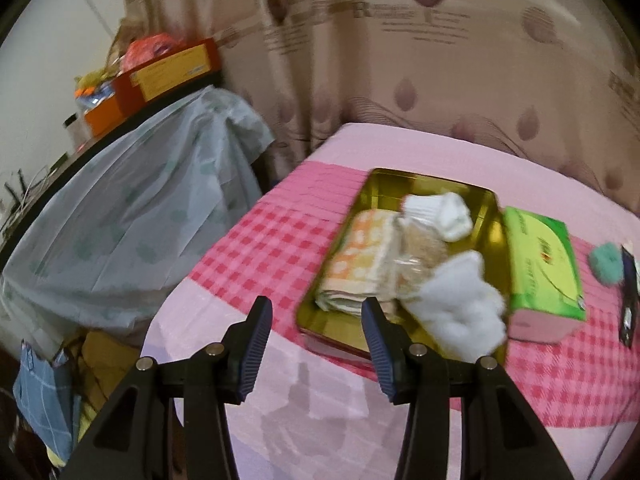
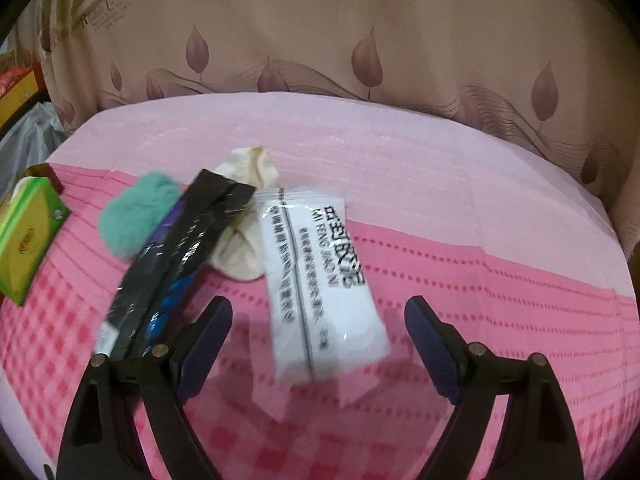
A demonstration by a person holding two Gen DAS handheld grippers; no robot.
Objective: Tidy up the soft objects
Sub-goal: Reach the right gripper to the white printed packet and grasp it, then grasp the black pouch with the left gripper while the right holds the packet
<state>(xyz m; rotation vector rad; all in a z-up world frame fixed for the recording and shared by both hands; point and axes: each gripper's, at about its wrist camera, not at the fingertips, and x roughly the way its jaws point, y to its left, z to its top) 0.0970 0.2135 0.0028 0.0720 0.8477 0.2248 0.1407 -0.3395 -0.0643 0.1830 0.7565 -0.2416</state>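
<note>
Nearest my left cam: left gripper (image 1: 316, 344), jaws apart, nothing between the pads, hanging over plain pink sheet just short of the gold tin tray (image 1: 372, 188). The gripper points down at a slant toward the tray's near corner.

Surface is a bed (image 1: 420, 140) with a pink sheet and a pink-and-red checked cloth (image 1: 256, 244) laid across it. Tray sits on the checked cloth. Inside it: folded orange-and-yellow towel (image 1: 356, 256) at the left, a clear-wrapped beige bundle (image 1: 420, 248) beside it, one white sock (image 1: 444, 212) at the far side, another white sock (image 1: 464, 304) hanging over the near right rim. Green tissue box (image 1: 540, 264) touches the tray's right side. Teal fluffy ball (image 1: 606, 262) lies further right.

Room: beige curtain (image 1: 360, 60) with a leaf print behind the bed; left of the bed, a table draped in pale plastic sheeting (image 1: 132, 216), red and orange boxes (image 1: 168, 72) on top.

Right cam: right gripper (image 2: 318, 334) wide open, empty, angled down over the checked cloth. White plastic packet (image 2: 320, 280) with black print lies between the fingers' line, no pad touching it. Black foil packet (image 2: 176, 264) sits to the left, its end right by the left finger; contact unclear. Cream crumpled cloth (image 2: 248, 184) lies partly under both packets.
</note>
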